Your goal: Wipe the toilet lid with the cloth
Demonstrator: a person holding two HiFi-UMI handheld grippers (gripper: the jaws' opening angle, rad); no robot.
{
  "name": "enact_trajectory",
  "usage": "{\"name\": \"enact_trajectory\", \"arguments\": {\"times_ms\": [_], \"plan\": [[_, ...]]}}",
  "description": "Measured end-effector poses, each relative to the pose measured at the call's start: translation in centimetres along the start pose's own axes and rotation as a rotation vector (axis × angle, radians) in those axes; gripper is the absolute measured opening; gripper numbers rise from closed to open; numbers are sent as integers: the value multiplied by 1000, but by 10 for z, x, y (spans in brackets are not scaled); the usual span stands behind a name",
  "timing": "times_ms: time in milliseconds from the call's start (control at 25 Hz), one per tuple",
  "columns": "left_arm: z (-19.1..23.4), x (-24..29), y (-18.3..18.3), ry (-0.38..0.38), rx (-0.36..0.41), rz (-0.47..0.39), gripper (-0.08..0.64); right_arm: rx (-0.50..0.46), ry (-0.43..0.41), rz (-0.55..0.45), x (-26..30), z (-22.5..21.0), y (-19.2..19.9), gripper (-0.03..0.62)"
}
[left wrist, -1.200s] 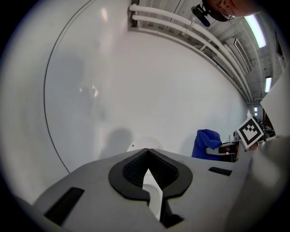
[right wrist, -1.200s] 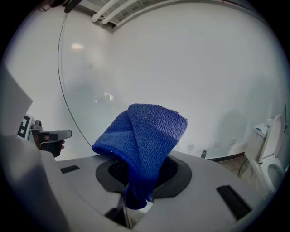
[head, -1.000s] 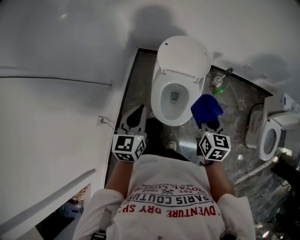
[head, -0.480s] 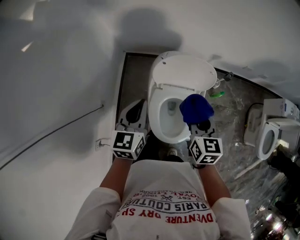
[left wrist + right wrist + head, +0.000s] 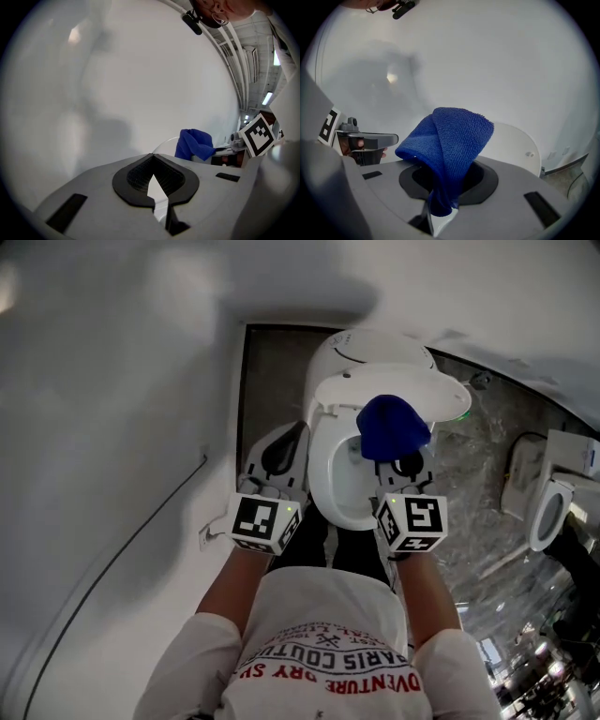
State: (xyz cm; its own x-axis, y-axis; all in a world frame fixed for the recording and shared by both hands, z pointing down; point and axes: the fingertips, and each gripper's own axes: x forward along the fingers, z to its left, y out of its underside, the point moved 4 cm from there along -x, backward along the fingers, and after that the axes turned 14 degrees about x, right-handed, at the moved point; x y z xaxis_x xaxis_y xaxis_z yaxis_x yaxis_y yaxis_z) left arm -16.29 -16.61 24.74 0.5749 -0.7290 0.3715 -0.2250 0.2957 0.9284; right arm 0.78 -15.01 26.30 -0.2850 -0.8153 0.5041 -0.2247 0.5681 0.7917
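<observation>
Jaws of the right gripper [image 5: 405,463] clench a folded blue cloth [image 5: 450,140], which stands up out of them over the bowl [image 5: 342,493] just before the raised lid [image 5: 520,145], while the left gripper [image 5: 152,161] holds its pair pressed together on nothing, beside the bowl.

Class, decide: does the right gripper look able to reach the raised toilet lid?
Probably yes: the right gripper, shut on the blue cloth, faces the lid with nothing between.
</observation>
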Motion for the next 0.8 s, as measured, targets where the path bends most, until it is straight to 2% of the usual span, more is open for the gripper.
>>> {"name": "enact_trajectory", "arguments": {"times_ms": [240,400,800], "plan": [[8,25,18,7,9,-22,6,38,-77,26,57,1,10,87],[10,31,32,-10,0,12,6,30,-114,48,78,4,21,87],[3,35,39,-58,-6,51,6,14,-104,20,104,-9,17,87]]}}
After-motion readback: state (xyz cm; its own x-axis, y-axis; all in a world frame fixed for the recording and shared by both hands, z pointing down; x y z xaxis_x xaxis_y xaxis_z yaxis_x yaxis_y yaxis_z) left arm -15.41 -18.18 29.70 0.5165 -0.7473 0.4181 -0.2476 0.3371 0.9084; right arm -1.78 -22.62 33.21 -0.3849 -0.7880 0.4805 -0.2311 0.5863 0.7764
